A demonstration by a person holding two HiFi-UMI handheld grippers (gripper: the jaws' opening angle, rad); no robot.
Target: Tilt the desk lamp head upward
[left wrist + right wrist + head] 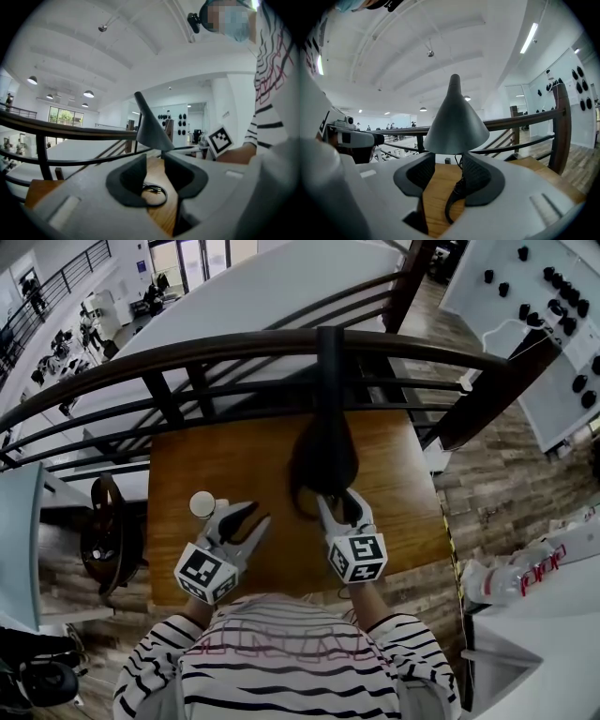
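Head view looks down on a brown counter (pixel 216 456) with the desk lamp (pixel 323 465) standing in the middle, close to a dark railing (pixel 234 348). The right claw (pixel 339 502) sits just in front of the lamp. Its two sides are wide apart and hold nothing. In the right gripper view the lamp head (pixel 457 122), a gray cone, hangs just above and past the claw, and a black cord (pixel 452 201) lies on the counter between the two sides. The left claw (pixel 251 518) waits to the left, near a small white round thing (pixel 202 504). It is open too, with nothing in it. The head does not look tilted up yet. The claw could close on the cord and not on the head, because the cord is right there. The cone looks smooth, so the claw could slip off it. Nothing holds the lamp down, so a hard push could tip it or slide it toward the railing.
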